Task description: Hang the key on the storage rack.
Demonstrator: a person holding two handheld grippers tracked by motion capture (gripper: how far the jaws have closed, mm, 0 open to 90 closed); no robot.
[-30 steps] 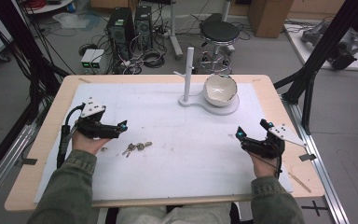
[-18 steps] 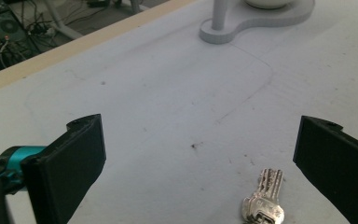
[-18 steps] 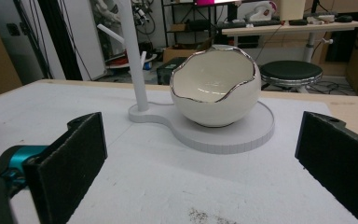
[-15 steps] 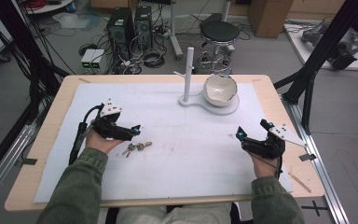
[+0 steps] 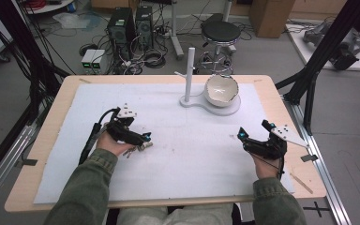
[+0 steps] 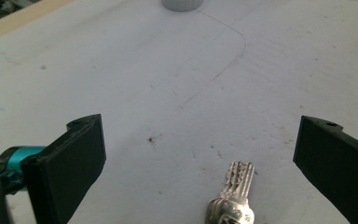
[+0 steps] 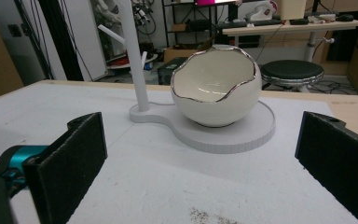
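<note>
I am looking down on the tabletop, which is carrying a white mat over most of its surface. Toward the far edge, a white stand is rising from a flat base, and an eggshell-shaped bowl is sitting on that base. I am holding my right gripper near the right edge, jaws spread wide, facing the bowl. My left gripper is hovering left of centre, jaws spread apart, with the small keys lying on the mat between them.
</note>
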